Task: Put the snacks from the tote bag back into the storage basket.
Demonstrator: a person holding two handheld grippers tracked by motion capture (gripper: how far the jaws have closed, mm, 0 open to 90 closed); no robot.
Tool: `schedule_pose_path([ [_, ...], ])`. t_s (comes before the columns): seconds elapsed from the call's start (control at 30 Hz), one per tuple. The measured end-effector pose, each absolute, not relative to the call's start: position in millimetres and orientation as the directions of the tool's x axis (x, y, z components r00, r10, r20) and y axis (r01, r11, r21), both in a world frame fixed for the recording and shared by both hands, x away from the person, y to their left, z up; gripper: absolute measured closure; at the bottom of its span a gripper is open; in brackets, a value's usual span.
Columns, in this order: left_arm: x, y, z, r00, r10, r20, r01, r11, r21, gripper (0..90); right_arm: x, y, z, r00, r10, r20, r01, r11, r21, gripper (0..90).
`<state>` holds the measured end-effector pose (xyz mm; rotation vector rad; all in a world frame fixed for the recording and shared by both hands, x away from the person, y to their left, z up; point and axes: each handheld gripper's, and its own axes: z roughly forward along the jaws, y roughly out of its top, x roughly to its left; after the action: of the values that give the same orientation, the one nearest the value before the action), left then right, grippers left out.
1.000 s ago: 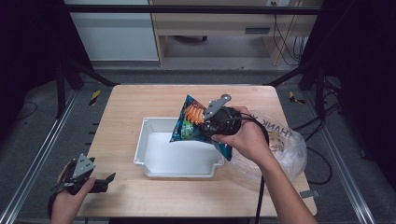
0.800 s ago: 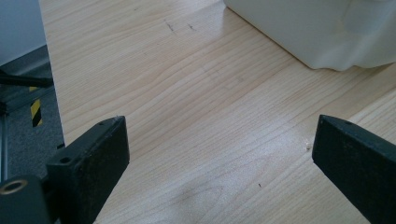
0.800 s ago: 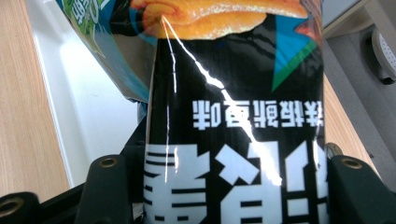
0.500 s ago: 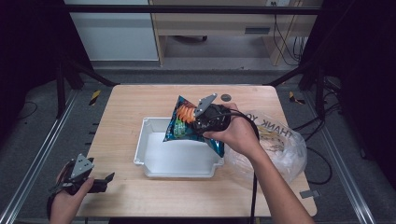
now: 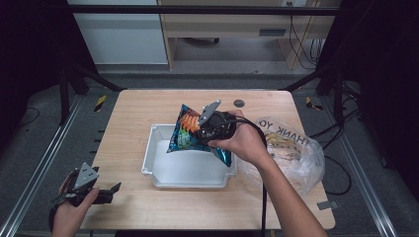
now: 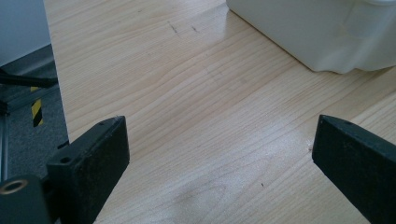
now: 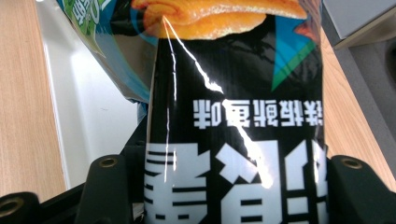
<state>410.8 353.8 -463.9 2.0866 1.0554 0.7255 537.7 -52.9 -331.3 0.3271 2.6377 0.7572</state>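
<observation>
The right hand-held gripper pinches a snack bag over the white bin below, apparently for packing; the left hand-held gripper rests spread.

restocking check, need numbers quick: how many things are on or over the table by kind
snack bag: 1, held in the right gripper over the bin
white plastic bin: 1
clear plastic bag: 1, at the table's right side
grippers: 2, the left gripper open at the near left corner
total: 5
</observation>
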Motion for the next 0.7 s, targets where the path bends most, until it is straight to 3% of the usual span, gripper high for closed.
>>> schedule_pose_path([
  [0.7, 410.7, 355.3, -462.5, 0.515, 0.840, 0.171, 0.458, -0.439, 0.773, 3.6, 539.1, -28.9, -341.2, -0.925, 0.264, -0.274, 0.085, 0.846, 0.527, 41.3],
])
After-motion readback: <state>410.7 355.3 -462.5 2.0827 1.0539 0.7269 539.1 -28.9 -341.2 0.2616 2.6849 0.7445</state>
